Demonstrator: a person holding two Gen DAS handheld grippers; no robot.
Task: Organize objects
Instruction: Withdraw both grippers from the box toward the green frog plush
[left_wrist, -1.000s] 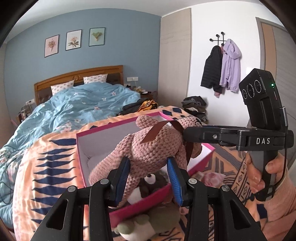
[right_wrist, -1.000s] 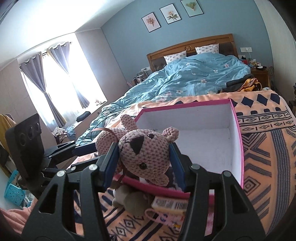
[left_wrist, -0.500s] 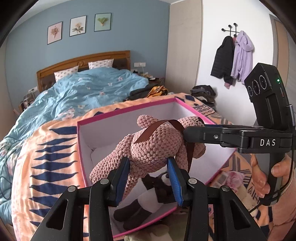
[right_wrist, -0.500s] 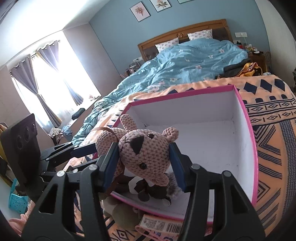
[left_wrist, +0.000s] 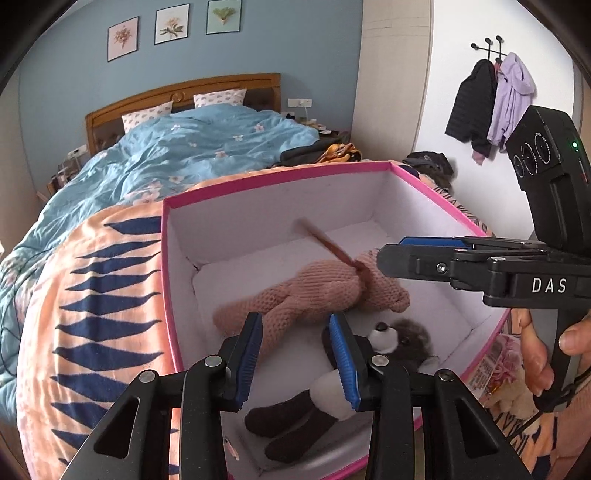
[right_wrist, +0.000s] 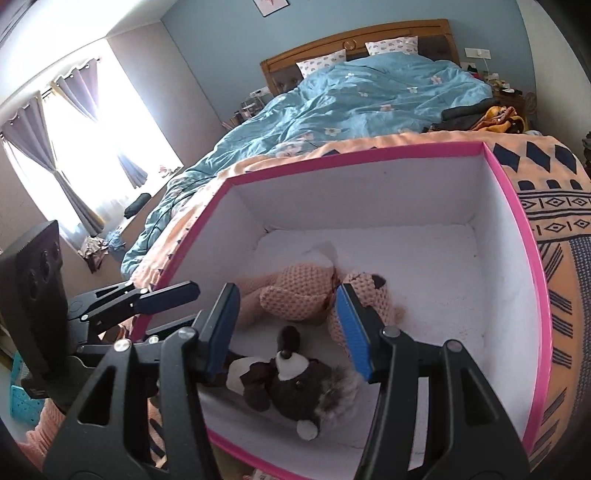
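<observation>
Nearest the left wrist camera, the left gripper (left_wrist: 297, 354) hung over the box with its jaws closing on nothing: the pink bear's leg lay below and past the blue pads, not between them. The right gripper (right_wrist: 288, 326) also stood released, its jaws parted with empty air between, the toys lying under it. Directly beneath both lay a dark plush toy (right_wrist: 295, 384) on the box floor, on its back with a white muzzle. Just beyond it, touching or nearly so, the crocheted pink bear (left_wrist: 314, 295) lay on its side inside the pink-rimmed box (left_wrist: 277, 177), a brown ribbon (left_wrist: 325, 240) blurred above its neck as though in motion. The bear looked light, soft and floppy, with a grippy knitted surface that would not slip or break; it would sag from any single hold, so the thick torso or head seemed the best place to pinch, the thin ribbon a poor one. The box sat on an orange patterned blanket (left_wrist: 92, 295), with a blue quilted bed (right_wrist: 369, 92) farther off and coats (left_wrist: 491, 99) hanging on the far wall.
</observation>
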